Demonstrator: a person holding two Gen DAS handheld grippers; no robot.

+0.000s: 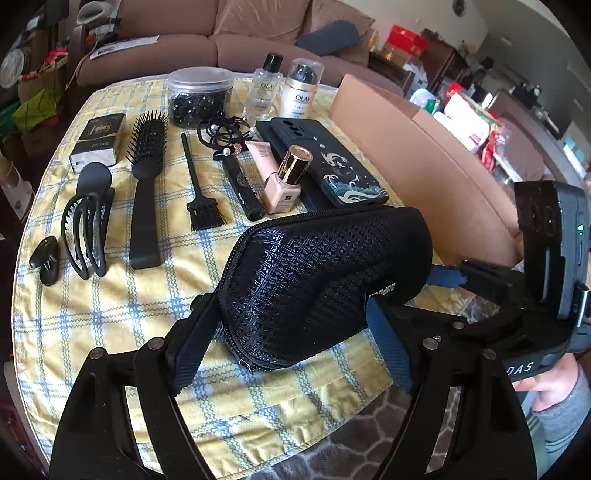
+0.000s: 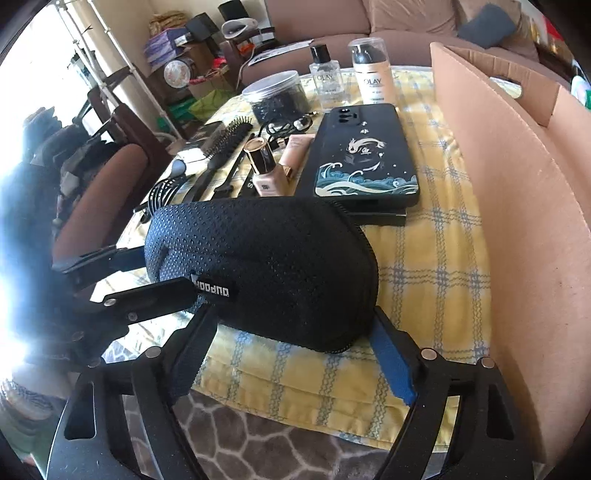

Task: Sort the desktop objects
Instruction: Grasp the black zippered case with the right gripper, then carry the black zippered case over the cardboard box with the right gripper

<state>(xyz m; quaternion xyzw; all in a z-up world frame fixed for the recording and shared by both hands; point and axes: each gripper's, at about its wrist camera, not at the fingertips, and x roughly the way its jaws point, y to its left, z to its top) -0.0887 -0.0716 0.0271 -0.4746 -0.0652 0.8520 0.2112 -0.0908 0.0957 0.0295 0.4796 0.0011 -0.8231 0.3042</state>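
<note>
A home, plainly a lived-in sitting room. Brown upholstered sofa [image 1: 229,40] with a dark cushion [image 1: 328,33] right behind the bench [image 1: 110,306], itself draped in a yellow checked cloth. Toiletries and hair things laid out on it: Olay bottles [image 1: 300,90], a hairbrush [image 1: 146,188], a jar of hair ties [image 1: 201,98]. Cluttered shelves and boxes [image 2: 184,48] along the walls, patterned rug [image 2: 236,435] underfoot, daylight flooding in from one side.

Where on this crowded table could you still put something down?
Bare cloth lies between the black zip case and the cardboard box, and at the near edge below the hairbrush and claw clip. Behind the case, toiletries sit packed together.
</note>
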